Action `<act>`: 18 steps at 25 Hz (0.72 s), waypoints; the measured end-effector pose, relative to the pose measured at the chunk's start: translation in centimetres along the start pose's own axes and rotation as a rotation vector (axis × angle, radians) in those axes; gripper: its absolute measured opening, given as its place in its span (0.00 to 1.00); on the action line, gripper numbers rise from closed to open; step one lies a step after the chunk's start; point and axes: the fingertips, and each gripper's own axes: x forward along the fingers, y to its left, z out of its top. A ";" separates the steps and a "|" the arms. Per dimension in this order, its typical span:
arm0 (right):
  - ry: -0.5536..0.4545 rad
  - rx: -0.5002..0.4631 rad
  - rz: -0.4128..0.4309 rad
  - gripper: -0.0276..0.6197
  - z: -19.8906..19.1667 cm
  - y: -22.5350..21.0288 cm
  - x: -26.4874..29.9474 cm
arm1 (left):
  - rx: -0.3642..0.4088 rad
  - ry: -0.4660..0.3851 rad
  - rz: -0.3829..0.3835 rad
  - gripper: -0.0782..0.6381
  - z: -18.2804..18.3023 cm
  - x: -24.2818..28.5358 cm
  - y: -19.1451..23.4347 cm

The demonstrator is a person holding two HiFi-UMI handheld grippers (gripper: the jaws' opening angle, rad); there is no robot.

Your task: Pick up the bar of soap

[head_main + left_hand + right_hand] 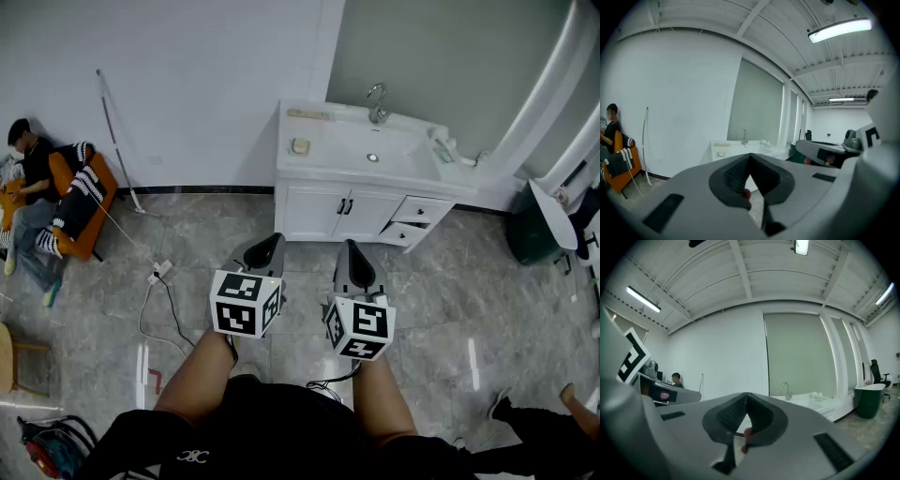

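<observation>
The pale bar of soap [300,146] lies on the left part of the white vanity counter [323,169], left of the basin and faucet [377,103]. Both grippers hover over the floor well short of the vanity, pointing toward it. My left gripper [270,246] is shut with nothing in it. Beside it, my right gripper [352,251] is also shut and empty. In the left gripper view the soap [721,153] shows small and far beyond the closed jaw tips [749,157]. The right gripper view shows its jaw tips [746,397] meeting, with the faucet [786,391] far behind.
Two vanity drawers [412,221] stand pulled open at the right. A dark green bin [530,232] is at the far right. A person sits on an orange chair [89,211] at the left. A cable [155,300] trails on the floor, and a rod [117,141] leans on the wall.
</observation>
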 end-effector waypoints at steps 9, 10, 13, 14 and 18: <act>-0.002 0.002 0.019 0.05 -0.4 1.1 -0.5 | -0.009 0.019 0.001 0.11 -1.0 -0.3 0.4; 0.001 -0.006 0.019 0.05 -0.4 1.2 -0.5 | -0.008 0.022 0.000 0.11 -1.1 -0.3 0.4; 0.005 -0.008 0.016 0.05 -0.7 1.4 -0.5 | 0.001 0.031 -0.004 0.11 -1.4 -0.3 0.4; 0.006 -0.006 0.016 0.05 -0.8 1.5 -0.4 | 0.003 0.033 -0.005 0.11 -1.5 -0.2 0.5; 0.011 -0.001 0.011 0.05 -0.7 1.7 0.2 | 0.006 0.040 -0.010 0.11 -1.4 0.1 0.9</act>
